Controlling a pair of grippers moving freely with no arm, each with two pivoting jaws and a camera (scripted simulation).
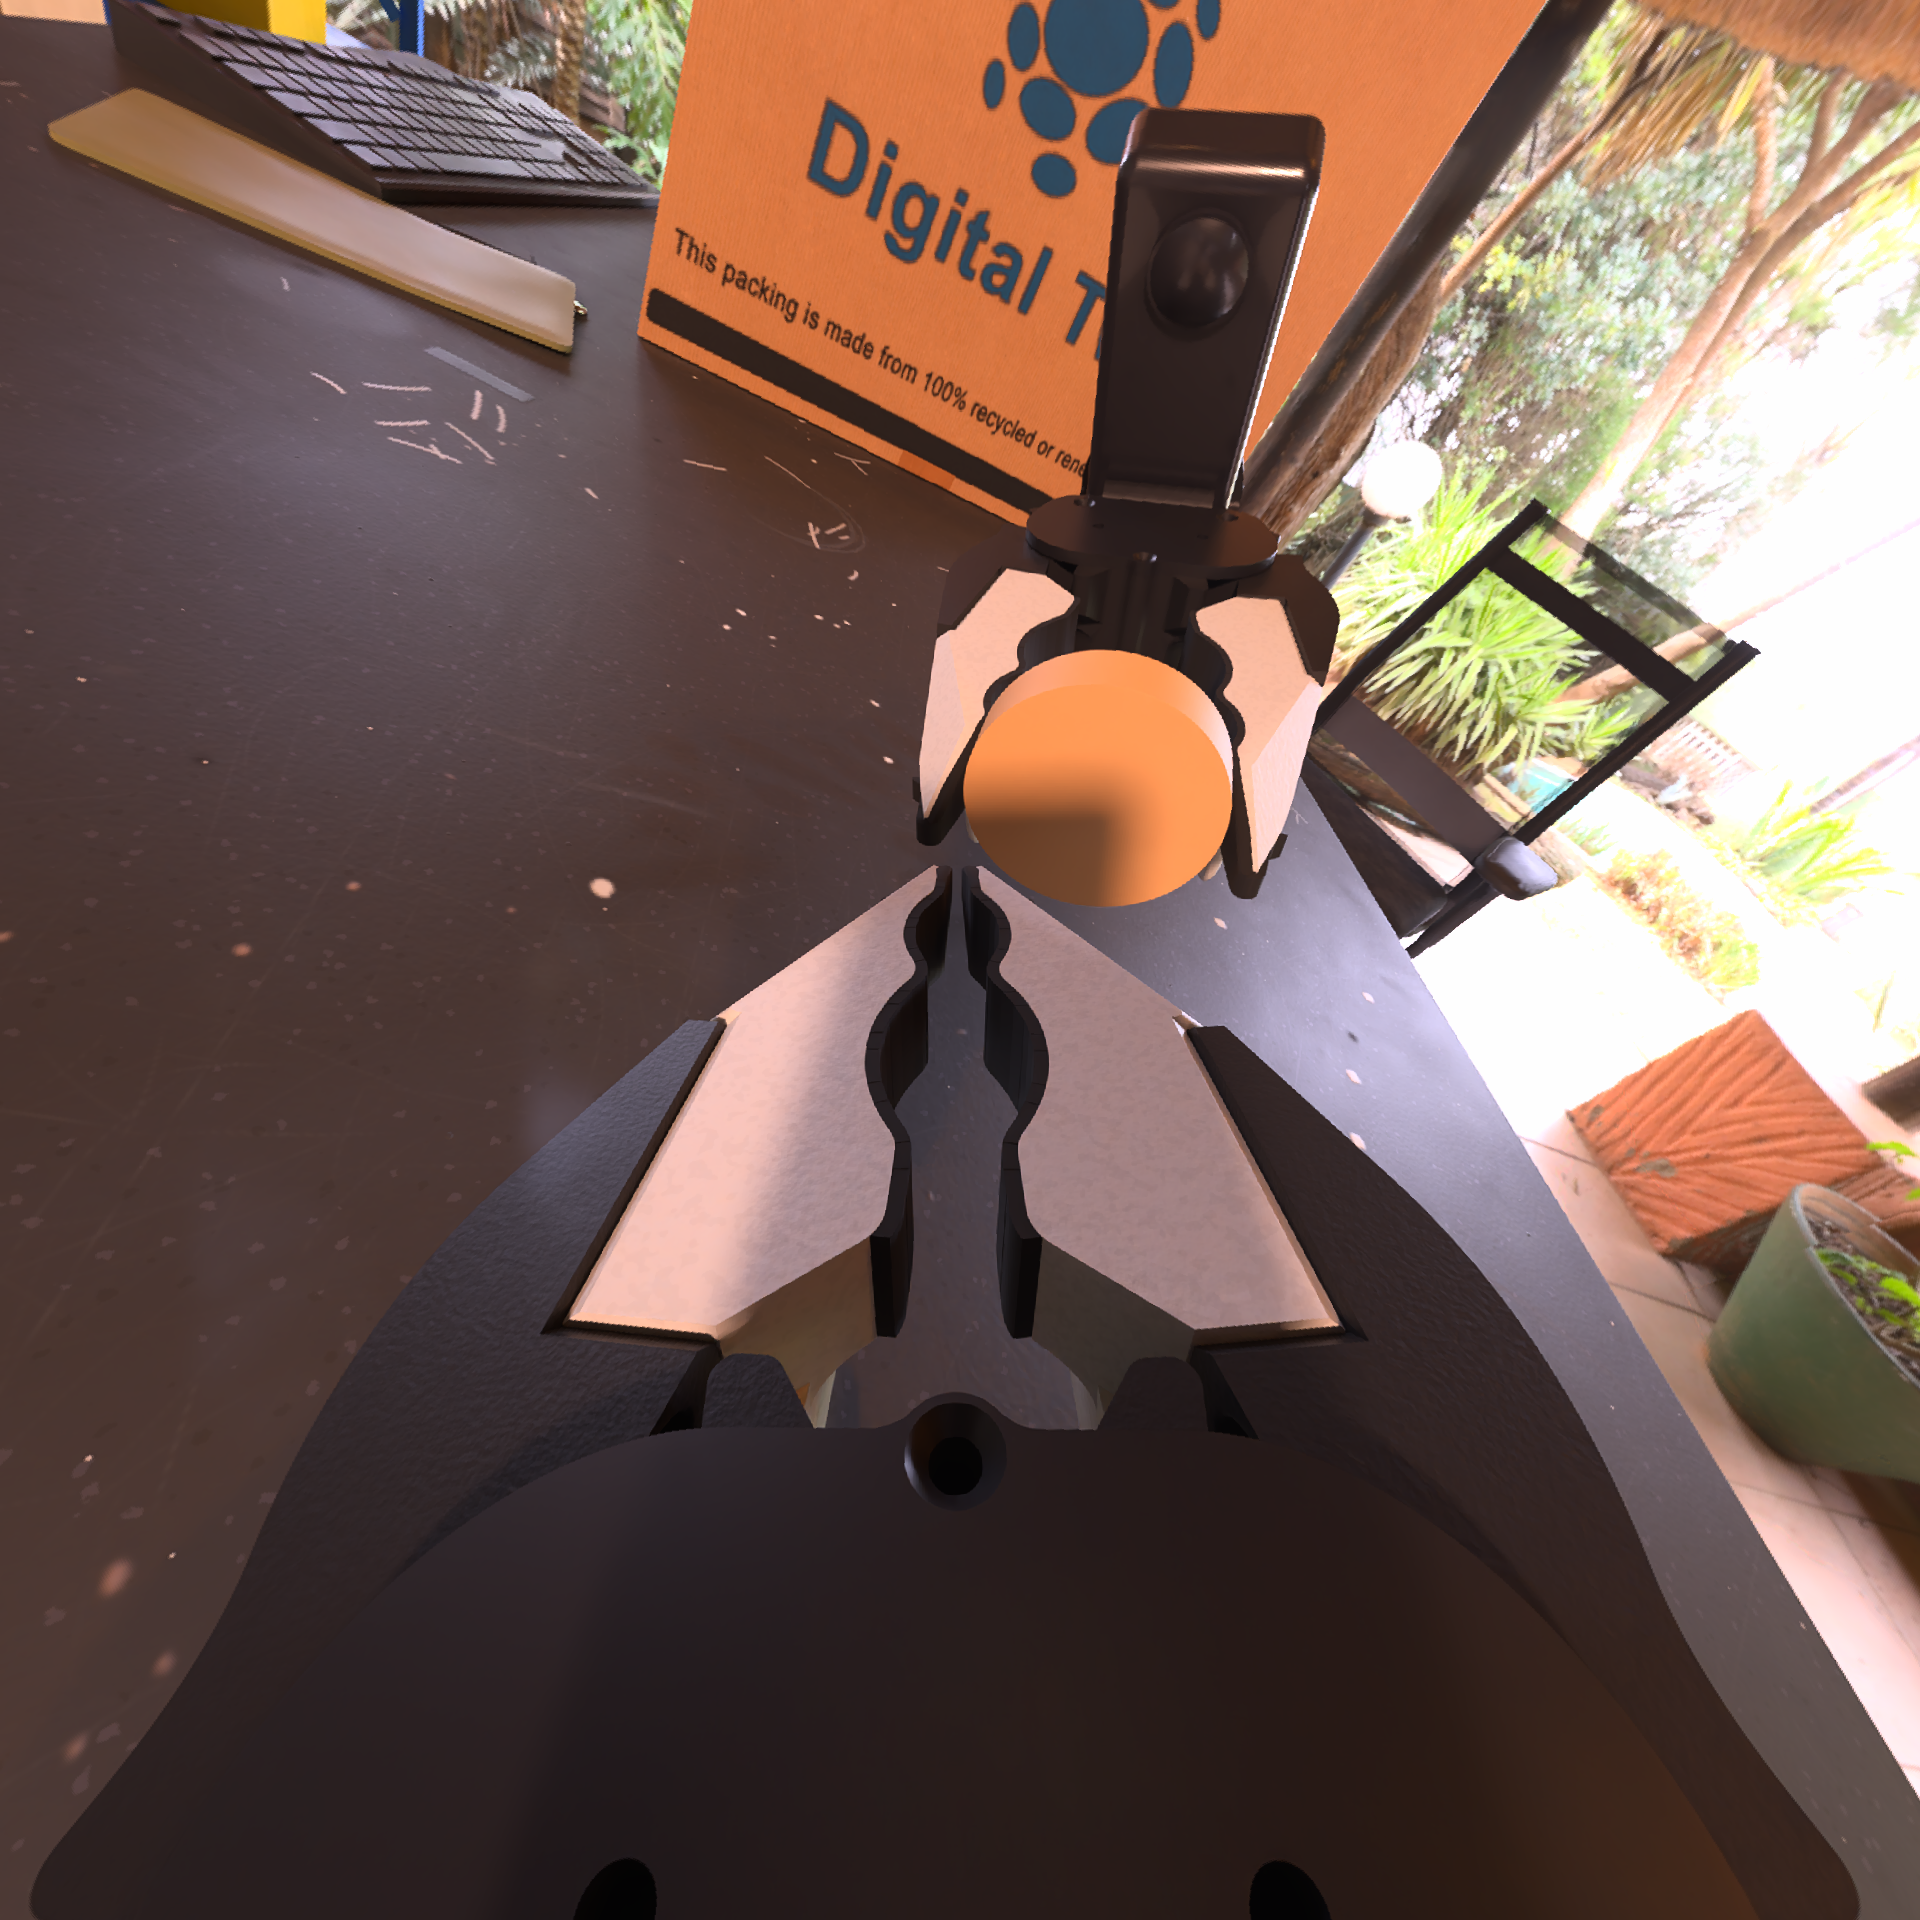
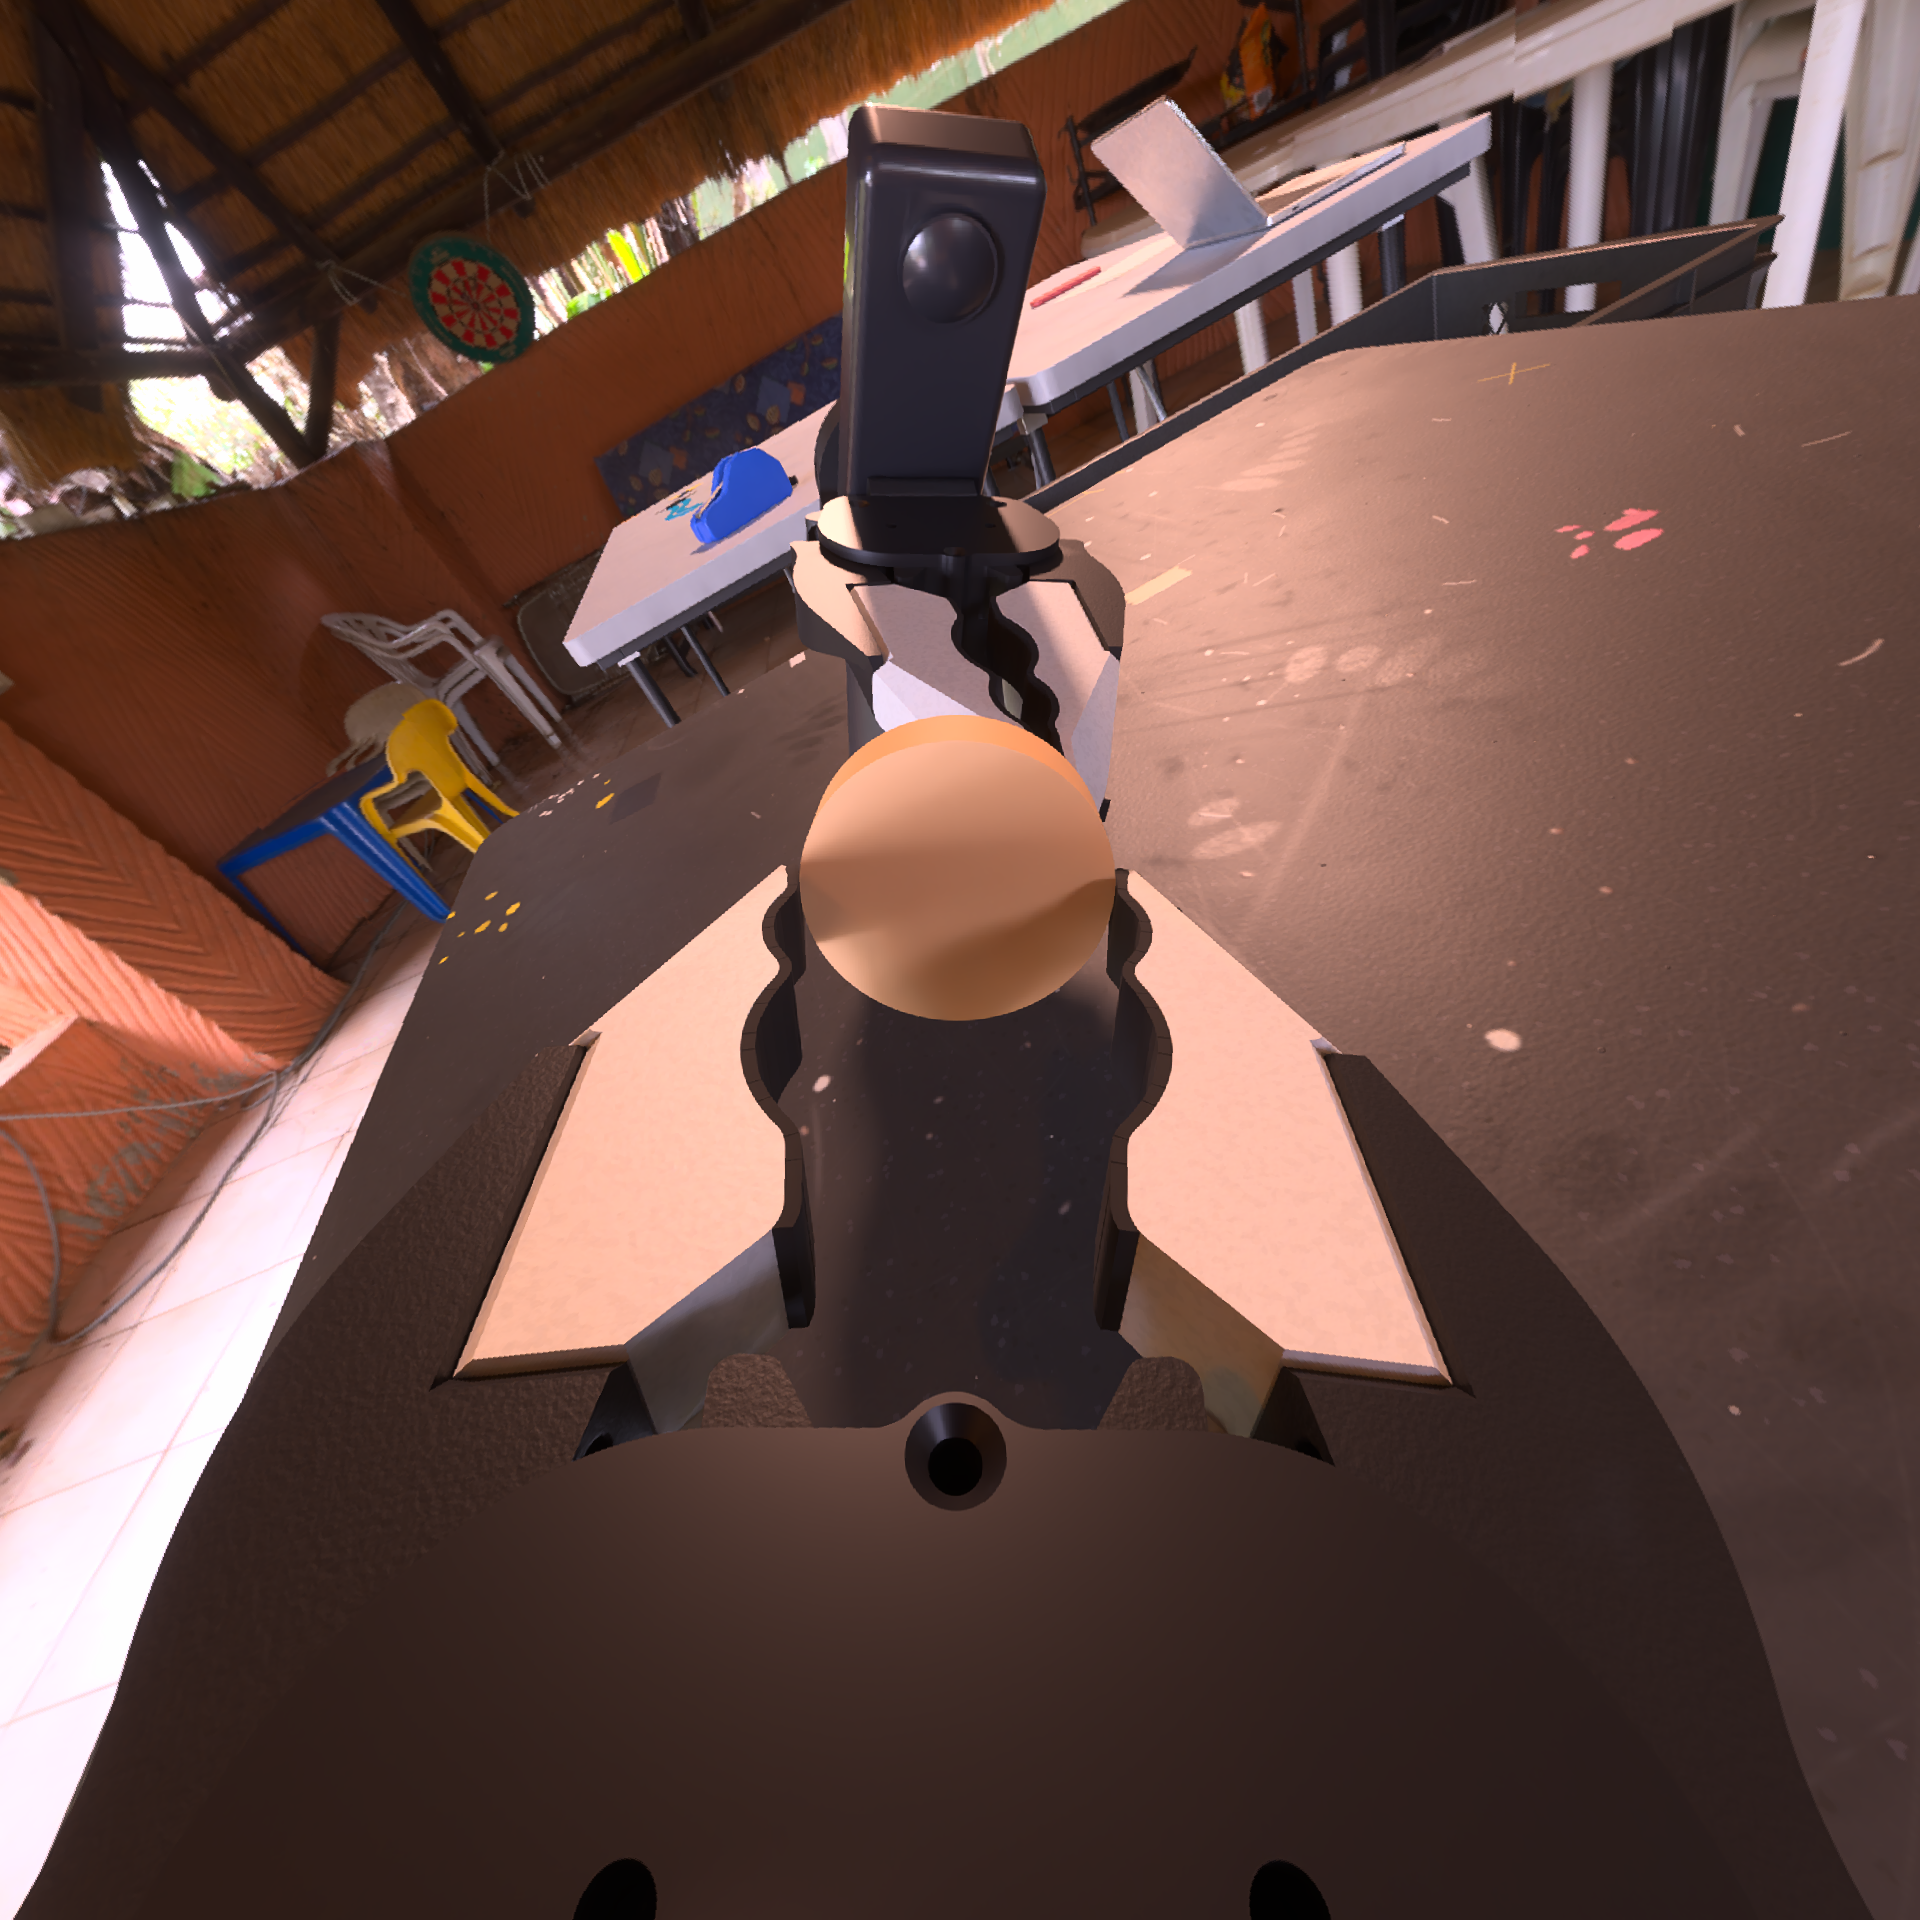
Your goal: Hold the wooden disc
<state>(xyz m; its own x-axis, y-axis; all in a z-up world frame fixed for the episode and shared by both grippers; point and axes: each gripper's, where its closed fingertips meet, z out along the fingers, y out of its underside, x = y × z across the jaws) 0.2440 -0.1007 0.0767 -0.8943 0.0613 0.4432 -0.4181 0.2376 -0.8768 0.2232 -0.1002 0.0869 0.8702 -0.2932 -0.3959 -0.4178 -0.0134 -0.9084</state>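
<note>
The wooden disc (image 2: 956,868) is a thick, round, orange-tan puck. My right gripper (image 2: 956,883) is shut on it, one fingertip on each side of its rim, and holds it above the dark table (image 2: 1455,831). The left wrist view shows the disc (image 1: 1101,779) face-on between the right gripper's (image 1: 1091,862) fingers. My left gripper (image 1: 956,878) is shut and empty, its tips just below and left of the disc. In the right wrist view the left gripper (image 2: 1039,717) sits right behind the disc, its tips partly hidden.
An orange cardboard box (image 1: 914,260) stands on the table behind the right gripper. A dark keyboard (image 1: 395,114) and a pale flat strip (image 1: 312,218) lie at the far left. The table (image 1: 416,831) edge runs along the right in the left wrist view.
</note>
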